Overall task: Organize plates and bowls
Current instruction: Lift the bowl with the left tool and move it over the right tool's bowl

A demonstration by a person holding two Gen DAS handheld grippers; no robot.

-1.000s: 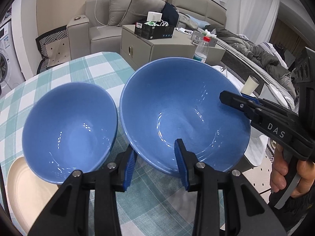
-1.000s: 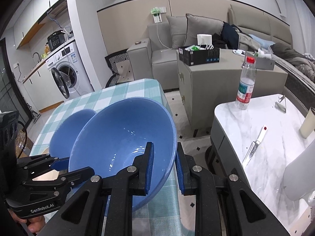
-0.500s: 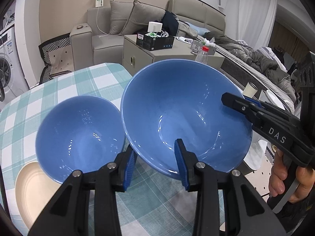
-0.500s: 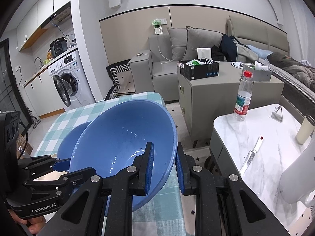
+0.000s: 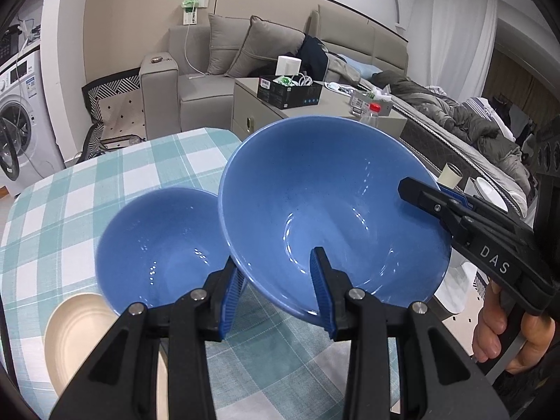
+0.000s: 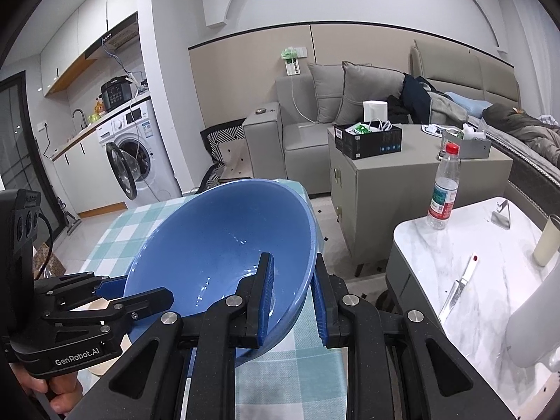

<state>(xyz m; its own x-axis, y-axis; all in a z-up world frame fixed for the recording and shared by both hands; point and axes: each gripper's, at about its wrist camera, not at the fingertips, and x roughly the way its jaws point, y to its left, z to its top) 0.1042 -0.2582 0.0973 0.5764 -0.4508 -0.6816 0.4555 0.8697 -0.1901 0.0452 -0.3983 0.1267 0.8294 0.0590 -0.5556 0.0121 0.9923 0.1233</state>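
A large blue bowl (image 5: 332,206) is held tilted in the air above the checked table (image 5: 70,189). My left gripper (image 5: 276,287) is shut on its near rim. My right gripper (image 6: 290,297) is shut on its right rim; it also shows in the left wrist view (image 5: 427,192). The bowl fills the middle of the right wrist view (image 6: 224,245), where the left gripper (image 6: 140,290) clamps its left edge. A smaller blue bowl (image 5: 161,255) sits on the table, left of and below the large one. A cream plate (image 5: 80,336) lies at the table's near left, partly under the smaller bowl.
A marble side table (image 6: 472,262) stands to the right with a water bottle (image 6: 444,189), a knife (image 6: 458,287) and a cup (image 6: 546,241). A grey cabinet (image 6: 402,189), a sofa (image 5: 210,80) and a washing machine (image 6: 136,150) lie beyond the table.
Both grippers have lifted the large blue bowl higher and away from the table. The smaller bowl and cream plate have stayed on the table and now look farther below.
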